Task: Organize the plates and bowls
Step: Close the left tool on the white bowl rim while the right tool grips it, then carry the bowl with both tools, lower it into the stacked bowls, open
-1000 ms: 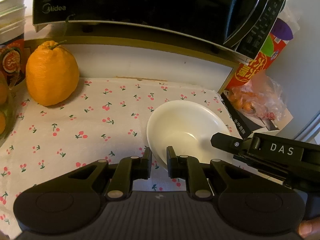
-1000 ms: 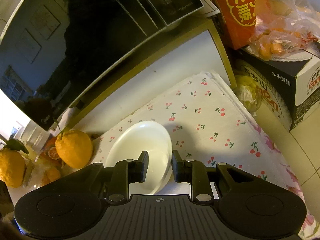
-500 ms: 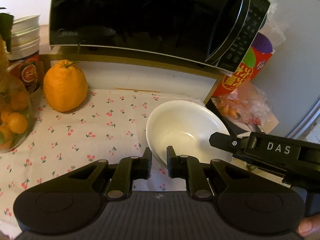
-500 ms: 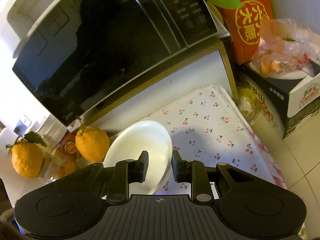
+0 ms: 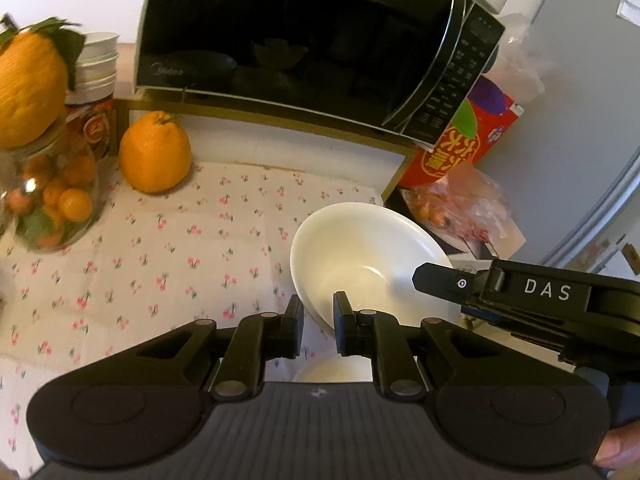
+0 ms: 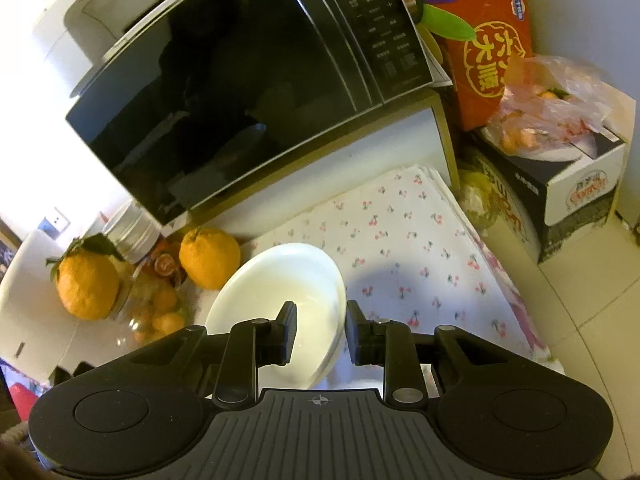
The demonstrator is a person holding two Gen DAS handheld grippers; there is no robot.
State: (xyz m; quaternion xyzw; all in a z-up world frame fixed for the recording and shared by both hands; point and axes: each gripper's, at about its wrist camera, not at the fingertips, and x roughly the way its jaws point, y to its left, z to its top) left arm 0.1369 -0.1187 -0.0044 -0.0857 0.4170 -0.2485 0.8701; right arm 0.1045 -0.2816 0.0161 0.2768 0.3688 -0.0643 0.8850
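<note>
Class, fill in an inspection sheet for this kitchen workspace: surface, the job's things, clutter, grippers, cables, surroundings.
Surface: cherry-print cloth, wrinkled.
Job's things: white bowl, tilted, held off the cloth by both grippers; stacked bowls at back left.
Clutter: large orange on the cloth; glass jar of small oranges with a leafy orange on top; red box; bagged fruit.
Grippers: left gripper and right gripper each clamp the bowl's rim.
Cables: nothing seen.
Surroundings: black microwave on a shelf above.

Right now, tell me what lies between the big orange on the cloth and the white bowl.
Only bare cherry-print cloth lies between the orange and the white bowl, seen in the left wrist view.
</note>
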